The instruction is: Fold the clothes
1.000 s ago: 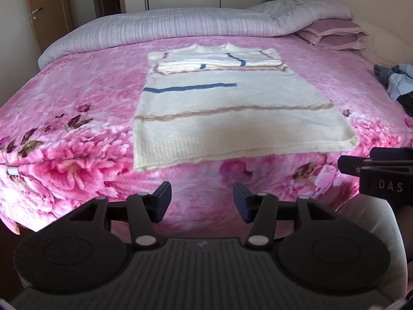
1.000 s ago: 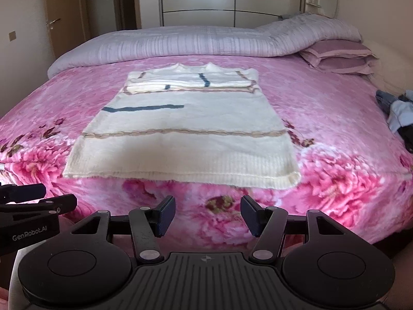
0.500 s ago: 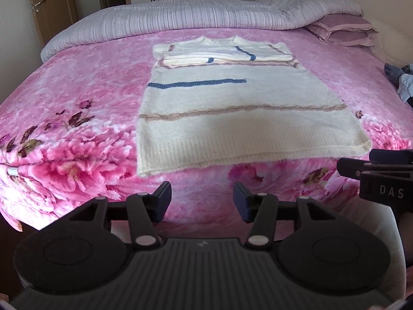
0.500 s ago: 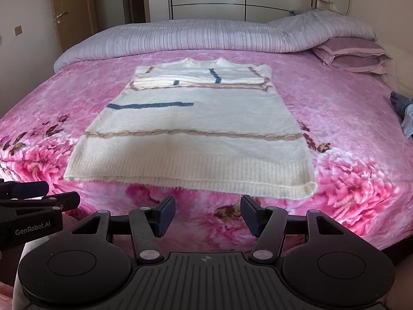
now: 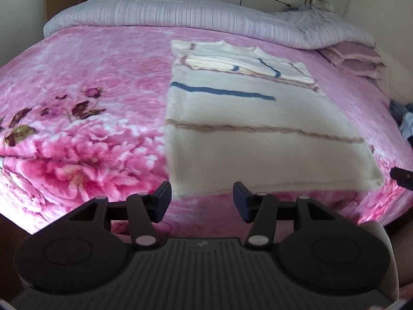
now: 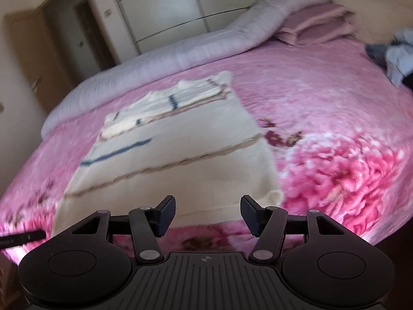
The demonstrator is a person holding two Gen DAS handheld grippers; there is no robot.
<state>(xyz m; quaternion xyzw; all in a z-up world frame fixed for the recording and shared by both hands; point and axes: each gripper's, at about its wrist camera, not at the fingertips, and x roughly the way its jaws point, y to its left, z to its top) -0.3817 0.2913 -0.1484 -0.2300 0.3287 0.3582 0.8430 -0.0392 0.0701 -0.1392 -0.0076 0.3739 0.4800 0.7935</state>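
Note:
A cream knit sweater (image 5: 258, 129) with blue and tan stripes lies flat on the pink floral bedspread (image 5: 77, 134), its sleeves folded across the top. It also shows in the right wrist view (image 6: 180, 160). My left gripper (image 5: 201, 199) is open and empty, just short of the sweater's near left hem corner. My right gripper (image 6: 208, 213) is open and empty, just short of the near right hem corner. Neither touches the sweater.
A rolled lilac duvet (image 5: 180, 13) and pillows (image 5: 353, 56) lie along the far side of the bed. A pile of blue-grey clothes (image 6: 395, 54) sits at the right edge. A door and wardrobe stand behind the bed.
Both grippers have moved closer to the sweater's near hem and apart, the left toward the left corner, the right toward the right corner and tilted. Both stay open.

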